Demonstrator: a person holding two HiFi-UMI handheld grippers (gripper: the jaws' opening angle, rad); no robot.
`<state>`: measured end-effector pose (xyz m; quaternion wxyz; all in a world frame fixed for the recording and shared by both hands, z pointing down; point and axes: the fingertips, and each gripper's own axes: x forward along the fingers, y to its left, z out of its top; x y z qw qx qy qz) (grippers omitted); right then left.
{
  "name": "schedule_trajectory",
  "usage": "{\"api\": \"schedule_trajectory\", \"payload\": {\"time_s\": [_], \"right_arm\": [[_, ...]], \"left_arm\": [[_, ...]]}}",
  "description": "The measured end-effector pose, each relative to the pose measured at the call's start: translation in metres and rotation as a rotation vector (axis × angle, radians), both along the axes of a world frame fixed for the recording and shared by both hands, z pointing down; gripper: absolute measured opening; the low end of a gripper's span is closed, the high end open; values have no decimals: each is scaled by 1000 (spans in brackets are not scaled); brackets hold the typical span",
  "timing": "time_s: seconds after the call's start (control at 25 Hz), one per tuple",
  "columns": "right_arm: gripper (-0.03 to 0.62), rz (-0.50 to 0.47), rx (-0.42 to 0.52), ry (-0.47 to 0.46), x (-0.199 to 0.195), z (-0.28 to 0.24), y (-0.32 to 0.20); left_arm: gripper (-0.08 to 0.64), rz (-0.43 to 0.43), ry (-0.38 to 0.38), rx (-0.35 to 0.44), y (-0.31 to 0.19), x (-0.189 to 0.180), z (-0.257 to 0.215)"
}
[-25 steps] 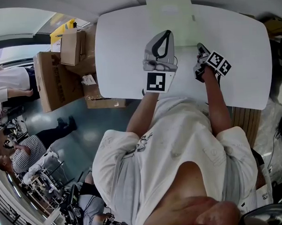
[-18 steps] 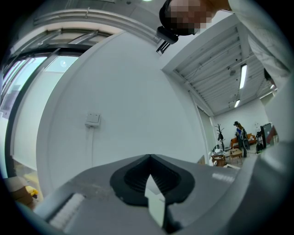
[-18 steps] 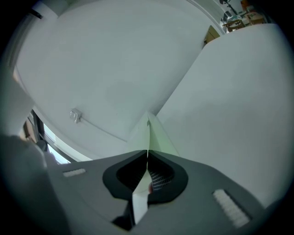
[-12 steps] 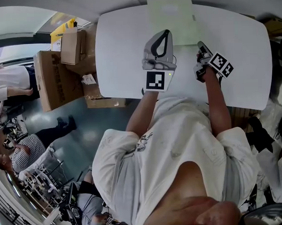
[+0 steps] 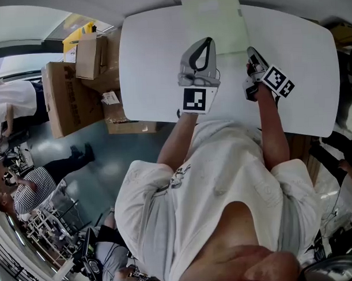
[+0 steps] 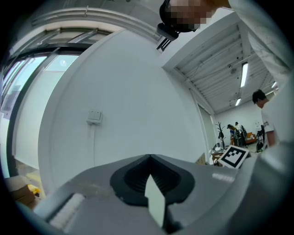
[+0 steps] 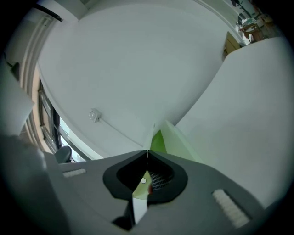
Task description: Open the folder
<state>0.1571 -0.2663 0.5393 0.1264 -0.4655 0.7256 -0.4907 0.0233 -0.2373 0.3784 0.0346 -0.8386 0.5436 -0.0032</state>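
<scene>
The person wears a white short-sleeved T-shirt [image 5: 223, 164] with a small dark picture on the chest. The left grey plastic tongs [image 5: 206, 41] and the right grey plastic tongs [image 5: 250, 50] are black inside (each carries a black-and-white square marker cube [image 5: 194, 100]).

A pale green folder [image 5: 212, 20] is showing between the grey right gripper [image 5: 252, 52] jaws; behind the grey left gripper [image 5: 206, 42] jaws, a black-and-white square marker [image 5: 194, 100] is standing out against the white table [image 5: 150, 63].
</scene>
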Motion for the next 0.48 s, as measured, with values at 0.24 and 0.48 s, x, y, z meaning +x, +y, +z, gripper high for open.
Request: {"api": "schedule_trajectory", "payload": {"time_s": [0.24,0.48], "right_arm": [[5,-21,55,18,-6,-24,-1],[5,-73,133,82,-22,-50,-1]], "left_arm": [[-6,-10,-5,2,2,-3,-2],[-6,-41,-2,5,5,-15,-6]]}}
